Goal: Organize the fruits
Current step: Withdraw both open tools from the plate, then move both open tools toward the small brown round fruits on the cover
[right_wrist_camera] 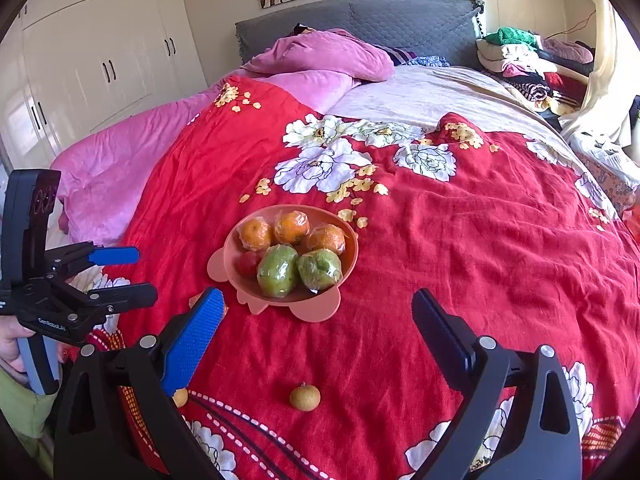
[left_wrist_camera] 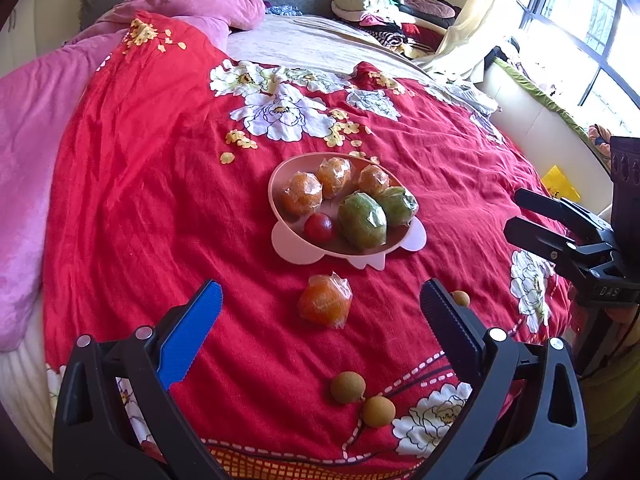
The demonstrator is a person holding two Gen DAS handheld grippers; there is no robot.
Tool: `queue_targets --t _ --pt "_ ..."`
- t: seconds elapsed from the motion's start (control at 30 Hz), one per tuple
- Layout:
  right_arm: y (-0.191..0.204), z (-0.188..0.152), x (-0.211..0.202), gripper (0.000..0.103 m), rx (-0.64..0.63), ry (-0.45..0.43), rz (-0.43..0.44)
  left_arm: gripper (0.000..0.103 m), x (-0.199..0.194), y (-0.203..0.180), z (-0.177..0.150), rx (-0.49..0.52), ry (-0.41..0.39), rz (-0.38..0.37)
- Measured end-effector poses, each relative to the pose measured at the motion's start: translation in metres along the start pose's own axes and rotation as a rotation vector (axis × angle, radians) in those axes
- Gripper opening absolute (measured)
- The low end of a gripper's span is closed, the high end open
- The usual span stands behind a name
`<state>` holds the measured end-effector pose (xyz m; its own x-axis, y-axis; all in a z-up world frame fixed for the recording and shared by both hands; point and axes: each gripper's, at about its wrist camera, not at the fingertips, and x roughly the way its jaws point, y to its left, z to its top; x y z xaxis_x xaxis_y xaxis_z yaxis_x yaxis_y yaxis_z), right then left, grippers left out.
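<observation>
Pink bowl [left_wrist_camera: 280, 236]: on the red bedspread [left_wrist_camera: 160, 200], holding wrapped fruits.
Wrapped orange [left_wrist_camera: 324, 301]: on the bedspread, between bowl and left tongs [left_wrist_camera: 320, 300].
Left tongs: open, empty.
Right tongs [right_wrist_camera: 318, 308]: open, empty, near the bowl.

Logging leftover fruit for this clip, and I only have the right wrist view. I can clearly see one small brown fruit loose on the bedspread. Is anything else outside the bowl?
Observer: Yes. The left wrist view shows a wrapped orange lying on the bedspread, just in front of the pink bowl and outside it.
Operator: Any more small brown ones over there?
Observer: Two. One small brown fruit and a second lie close together on the bedspread, nearer the camera than the orange, between the open jaws of the left gripper.
</observation>
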<state>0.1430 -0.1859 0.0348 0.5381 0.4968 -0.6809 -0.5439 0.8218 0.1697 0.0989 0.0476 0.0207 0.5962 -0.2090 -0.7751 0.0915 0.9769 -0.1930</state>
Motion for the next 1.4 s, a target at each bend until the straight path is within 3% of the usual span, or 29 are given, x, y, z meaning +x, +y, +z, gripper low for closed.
queue_targets --t 1.07,1.23,1.4 --pt "0.015 -0.038 -0.010 0.095 -0.060 0.067 -0.017 0.093 -0.017 -0.024 -0.068 0.060 0.070 -0.012" --pt "0.016 -0.042 -0.011 0.095 -0.061 0.072 -0.015 0.084 -0.011 -0.030 -0.075 0.071 0.096 -0.034" --pt "0.015 -0.047 -0.008 0.095 -0.059 0.085 -0.016 0.066 -0.005 -0.031 -0.074 0.064 0.105 -0.050"
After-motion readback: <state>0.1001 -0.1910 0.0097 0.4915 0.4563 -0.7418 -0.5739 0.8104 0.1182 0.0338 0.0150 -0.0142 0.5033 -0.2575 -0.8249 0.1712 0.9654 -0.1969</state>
